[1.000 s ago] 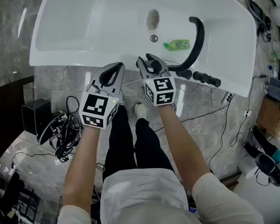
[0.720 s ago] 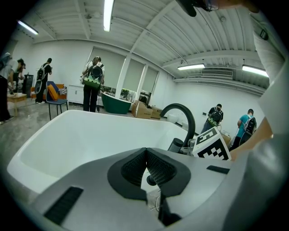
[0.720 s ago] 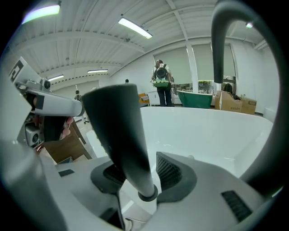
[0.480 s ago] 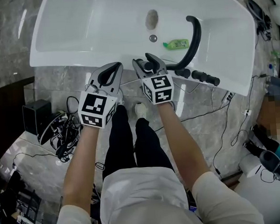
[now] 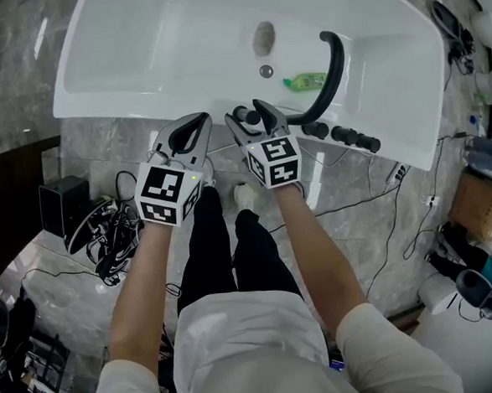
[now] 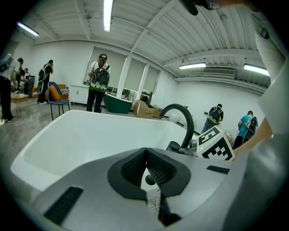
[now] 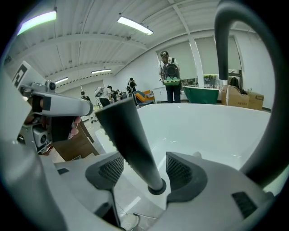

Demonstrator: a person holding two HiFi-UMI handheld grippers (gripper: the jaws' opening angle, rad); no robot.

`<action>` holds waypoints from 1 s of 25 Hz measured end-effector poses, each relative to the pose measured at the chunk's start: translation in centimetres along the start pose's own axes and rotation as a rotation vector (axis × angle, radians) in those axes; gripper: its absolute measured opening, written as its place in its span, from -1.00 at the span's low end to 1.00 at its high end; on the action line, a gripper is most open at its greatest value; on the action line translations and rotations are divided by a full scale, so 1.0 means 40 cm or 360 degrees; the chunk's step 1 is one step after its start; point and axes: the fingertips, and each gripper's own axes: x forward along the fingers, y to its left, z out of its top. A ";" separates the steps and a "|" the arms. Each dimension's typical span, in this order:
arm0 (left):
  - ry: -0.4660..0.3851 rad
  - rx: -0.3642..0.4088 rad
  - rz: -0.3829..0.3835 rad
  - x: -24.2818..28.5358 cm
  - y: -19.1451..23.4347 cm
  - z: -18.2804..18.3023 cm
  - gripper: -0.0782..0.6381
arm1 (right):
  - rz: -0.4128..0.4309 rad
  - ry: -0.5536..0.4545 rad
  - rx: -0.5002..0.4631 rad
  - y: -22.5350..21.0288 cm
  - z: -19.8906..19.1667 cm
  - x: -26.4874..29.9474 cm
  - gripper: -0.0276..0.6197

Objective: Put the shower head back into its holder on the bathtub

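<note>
The shower head (image 7: 129, 135) stands upright at the near rim of the bathtub (image 5: 177, 53), just left of the black arched spout (image 5: 331, 64). Its dark tapered handle ends in a round collar (image 7: 157, 186), which looks like the mouth of the holder. The right tongs (image 5: 250, 115) have just been opening and now stand wide, with the handle between the two ribbed pads and a clear gap on either side, so nothing is gripped. The left tongs (image 5: 200, 119) hover beside them over the tub edge, pads pressed together on nothing. By the look of it the head is already seated and the job is all but done. The handle reads as stiff and smooth, probably light, and its taper would let it slide through a loose pinch. If it needs reseating, the best hold is low on the shaft, just above the collar, squarely across the pads — not up at the broad, notched top, where a squeeze could lever it sideways.
</note>
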 end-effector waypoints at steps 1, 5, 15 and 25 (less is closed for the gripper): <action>-0.0005 -0.0001 0.0008 -0.005 -0.001 0.005 -0.75 | 0.0006 0.0006 -0.0003 0.004 -0.002 -0.008 -0.04; -0.0024 -0.0012 0.0054 -0.029 -0.011 0.020 -0.75 | 0.0032 0.0034 -0.0026 0.020 -0.013 -0.047 -0.04; -0.0082 -0.0041 0.0159 -0.114 -0.088 0.062 -0.75 | 0.0091 -0.0017 -0.0059 0.048 0.016 -0.203 -0.78; -0.0165 -0.0051 0.0261 -0.241 -0.204 0.136 -0.75 | 0.0260 -0.0167 -0.0088 0.096 0.127 -0.417 -0.86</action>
